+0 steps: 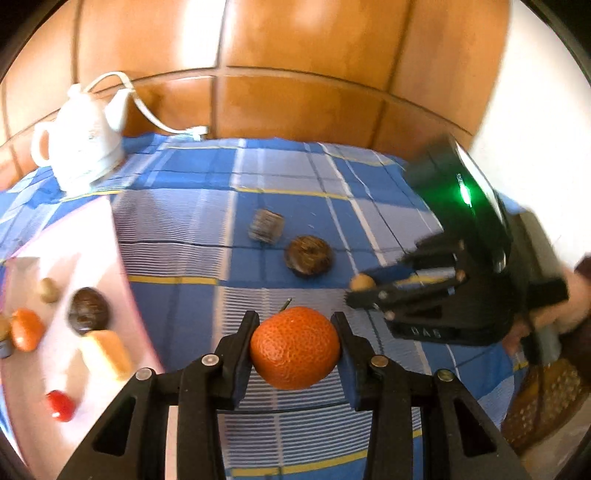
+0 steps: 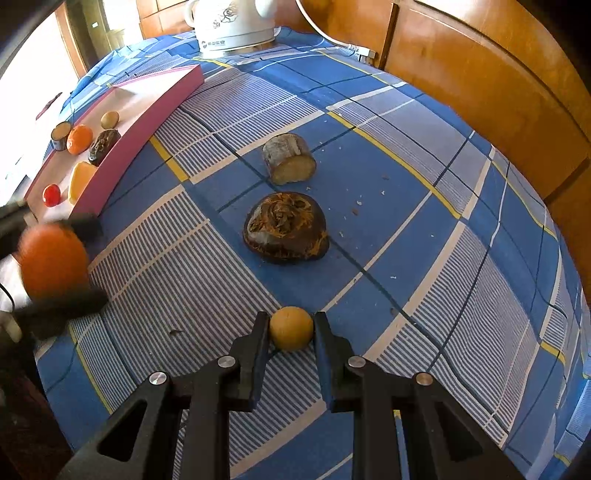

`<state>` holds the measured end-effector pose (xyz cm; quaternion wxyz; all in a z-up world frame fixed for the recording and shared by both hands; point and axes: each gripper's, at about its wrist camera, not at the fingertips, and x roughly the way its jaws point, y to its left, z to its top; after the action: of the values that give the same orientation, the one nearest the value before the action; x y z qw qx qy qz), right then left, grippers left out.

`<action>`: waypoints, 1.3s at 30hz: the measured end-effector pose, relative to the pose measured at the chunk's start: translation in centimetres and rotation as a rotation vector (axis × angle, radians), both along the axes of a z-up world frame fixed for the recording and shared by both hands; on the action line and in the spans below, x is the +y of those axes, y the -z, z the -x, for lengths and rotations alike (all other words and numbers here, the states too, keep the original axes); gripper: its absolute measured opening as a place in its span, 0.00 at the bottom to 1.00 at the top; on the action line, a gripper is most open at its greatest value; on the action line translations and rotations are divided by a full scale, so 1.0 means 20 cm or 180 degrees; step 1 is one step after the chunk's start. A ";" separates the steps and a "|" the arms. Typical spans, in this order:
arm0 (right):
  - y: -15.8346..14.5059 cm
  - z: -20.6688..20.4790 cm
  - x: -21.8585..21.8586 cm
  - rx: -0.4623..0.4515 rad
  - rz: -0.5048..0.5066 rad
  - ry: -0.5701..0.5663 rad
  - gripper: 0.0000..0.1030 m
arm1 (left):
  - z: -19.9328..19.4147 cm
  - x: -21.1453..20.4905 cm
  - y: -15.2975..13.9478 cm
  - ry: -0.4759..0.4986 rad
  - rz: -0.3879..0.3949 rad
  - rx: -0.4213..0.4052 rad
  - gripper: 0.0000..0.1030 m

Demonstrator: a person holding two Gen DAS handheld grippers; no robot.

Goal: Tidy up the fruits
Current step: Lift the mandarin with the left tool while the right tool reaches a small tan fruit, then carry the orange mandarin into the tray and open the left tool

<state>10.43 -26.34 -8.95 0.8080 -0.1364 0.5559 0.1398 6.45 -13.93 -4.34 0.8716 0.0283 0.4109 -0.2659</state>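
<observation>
Left hand-held gripper (image 1: 295, 345) clamps an orange (image 1: 294, 348); right hand-held gripper (image 2: 290, 328) pinches a yellow fruit (image 2: 291, 328), tablecloth (image 2: 406, 258) around open.

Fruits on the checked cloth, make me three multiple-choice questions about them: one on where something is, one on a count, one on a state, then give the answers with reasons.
1. Where is the pink tray?
A. Beside the white kettle, at the cloth's edge
B. Under the right gripper
C. On the floor

2. How many loose pieces lie on the blue checked cloth, outside the tray and both grippers?
A. None
B. Two
C. Five

3. What is the left gripper doing?
A. Standing open and empty
B. Closed on the orange mandarin
C. Closed on the kettle

Answers: 1 A, the tray lies along the cloth's edge near the kettle. 2 B, only the cut log-like piece and the dark brown husk lie loose. 3 B, both pads press the mandarin's sides, while the right gripper grips the small yellow fruit.
</observation>
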 end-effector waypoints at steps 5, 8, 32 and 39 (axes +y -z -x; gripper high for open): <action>0.00 0.01 0.01 -0.0017 0.0029 -0.0015 0.23 | -0.05 0.15 -0.07 -0.0384 -0.0055 -0.0089 0.39; 0.00 0.01 0.01 -0.0031 0.0049 -0.0029 0.23 | -0.07 0.23 -0.10 -0.0580 -0.0097 -0.0130 0.39; 0.00 0.02 0.02 -0.0079 0.0124 -0.0033 0.23 | -0.05 0.42 -0.06 -0.0891 -0.0188 -0.0103 0.39; 0.00 0.02 0.02 -0.0083 0.0133 -0.0039 0.23 | -0.05 0.45 -0.04 -0.0933 -0.0178 -0.0048 0.39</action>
<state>9.99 -25.98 -8.86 0.8113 -0.1585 0.5472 0.1313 7.50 -4.86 -3.45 0.9030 -0.0058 0.4113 -0.1241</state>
